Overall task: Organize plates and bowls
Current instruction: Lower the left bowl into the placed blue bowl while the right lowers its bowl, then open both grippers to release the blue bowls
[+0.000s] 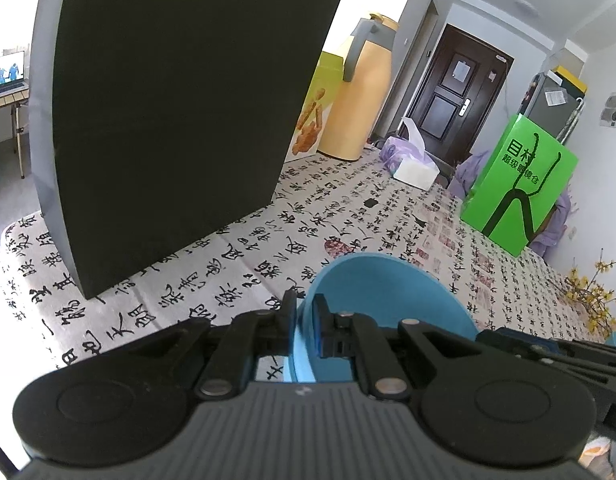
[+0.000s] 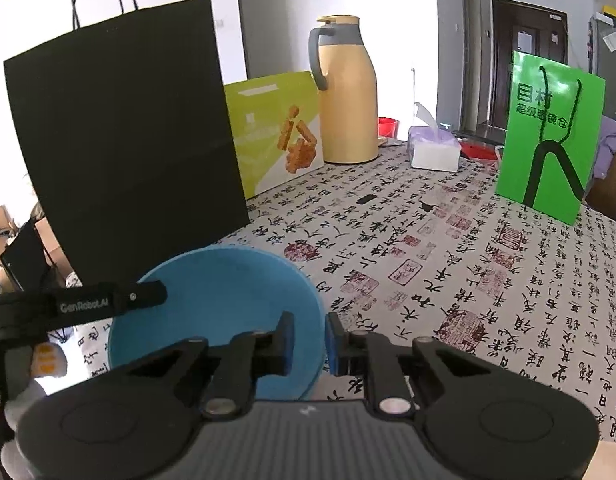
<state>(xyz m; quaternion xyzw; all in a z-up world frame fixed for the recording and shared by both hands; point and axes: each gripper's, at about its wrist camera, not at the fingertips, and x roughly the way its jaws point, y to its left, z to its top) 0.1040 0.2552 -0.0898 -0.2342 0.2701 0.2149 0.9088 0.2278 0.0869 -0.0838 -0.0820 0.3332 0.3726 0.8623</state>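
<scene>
A plain blue bowl [image 2: 216, 312] is sitting near the front edge of the surface [image 2: 448, 272], which is wearing a white cloth printed with black calligraphy and red seals. The bowl is smooth, matte and empty, its rim tilting a little as the two tools are gripping it from opposite sides.

The left hand-held gripper [image 1: 306, 320] is clamping fully down on the bowl's left rim, one finger outside the wall and one inside, pads pressing on it. In the right wrist view its black finger is showing across that rim.

The right hand-held gripper [image 2: 310, 338] is straddling the bowl's right rim, one pad inside and one outside. Its jaws are standing narrowly apart, with the wall between them; whether the pads are actually pressing I cannot tell.

Just behind the bowl a tall black bag [image 2: 124, 136] is standing upright. Beside it a yellow-green box [image 2: 276, 132] is leaning, then a tan jug [image 2: 348, 92] with a grey handle. Further right a tissue pack [image 2: 434, 148] is lying, and a green bag [image 2: 552, 136] is standing well apart from the bowl. A dark door [image 2: 528, 60] is showing beyond.
</scene>
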